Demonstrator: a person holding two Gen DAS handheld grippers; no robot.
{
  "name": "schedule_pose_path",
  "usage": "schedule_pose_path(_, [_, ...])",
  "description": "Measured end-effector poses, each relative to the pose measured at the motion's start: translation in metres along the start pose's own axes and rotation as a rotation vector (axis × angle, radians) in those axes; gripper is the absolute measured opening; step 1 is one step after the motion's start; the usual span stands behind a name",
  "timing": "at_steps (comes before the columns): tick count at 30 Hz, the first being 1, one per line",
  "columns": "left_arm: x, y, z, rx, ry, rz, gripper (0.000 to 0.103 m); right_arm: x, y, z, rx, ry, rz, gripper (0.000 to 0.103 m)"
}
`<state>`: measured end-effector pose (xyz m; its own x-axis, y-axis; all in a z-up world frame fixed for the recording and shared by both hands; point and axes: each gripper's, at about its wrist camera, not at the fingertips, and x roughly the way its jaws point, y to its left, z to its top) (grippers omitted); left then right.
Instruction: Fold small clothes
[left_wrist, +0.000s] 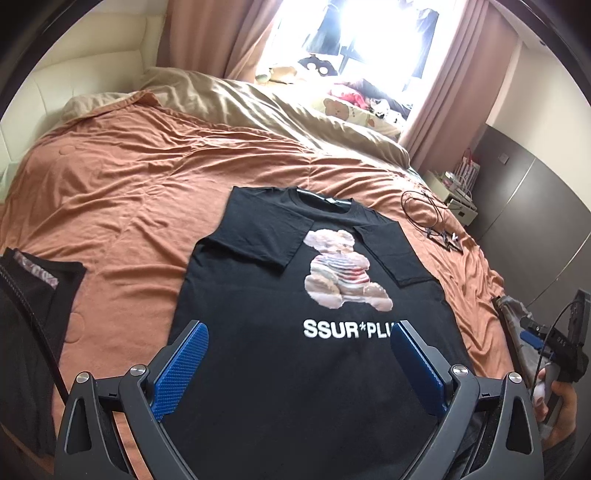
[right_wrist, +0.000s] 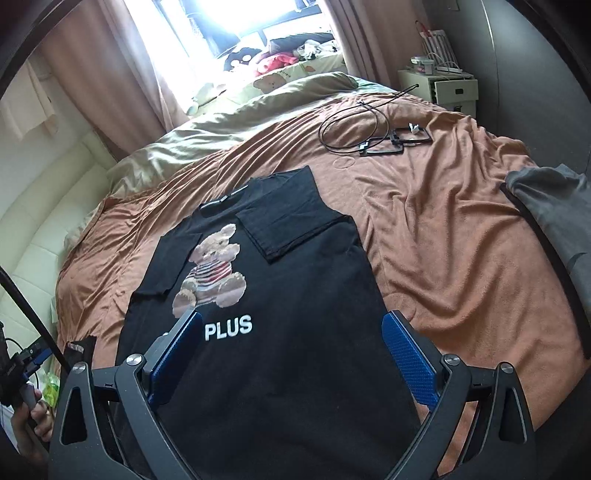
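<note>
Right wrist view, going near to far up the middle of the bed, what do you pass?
Open right tongs → PLUS lettering → teddy bear print → folded-in sleeve → shirt collar → beige duvet → bright window.

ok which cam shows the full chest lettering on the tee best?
Left wrist view: the chest lettering reads almost whole on the black T-shirt; only its last letter is hidden by a finger pad. Right wrist view shows only "PLUS"; a pad covers the start.

Orange bedspread (left_wrist: 122, 177) lies bare toward the headboard edge — coiled black cable (right_wrist: 354, 129) obstructs the far right corner.
</note>
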<state>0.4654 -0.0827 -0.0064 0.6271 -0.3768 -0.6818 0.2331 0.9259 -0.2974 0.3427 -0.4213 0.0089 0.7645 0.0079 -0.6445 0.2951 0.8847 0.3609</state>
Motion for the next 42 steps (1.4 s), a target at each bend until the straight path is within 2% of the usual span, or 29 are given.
schedule_pose_path(14, [-0.075,0.012,-0.072,0.077,-0.04,0.02,0.1,-0.092,-0.017,-0.048,-0.068,-0.034,-0.029,0.097])
schedule_pose_path(20, [-0.107,0.01,-0.107,0.063,-0.053,0.006,0.1,-0.141,-0.034,-0.08,-0.072,-0.048,-0.027,0.097])
schedule_pose_path(29, [-0.153,0.017,-0.165,0.034,-0.076,0.024,0.1,-0.2,-0.055,-0.127,-0.078,-0.067,-0.013,0.097])
schedule_pose_path(36, [-0.183,0.027,-0.199,0.003,-0.102,0.037,0.1,-0.222,-0.076,-0.164,-0.067,-0.071,0.009,0.097])
schedule_pose_path(42, [-0.195,0.044,-0.223,-0.045,-0.116,0.032,0.1,-0.219,-0.092,-0.19,-0.044,-0.057,0.05,0.097])
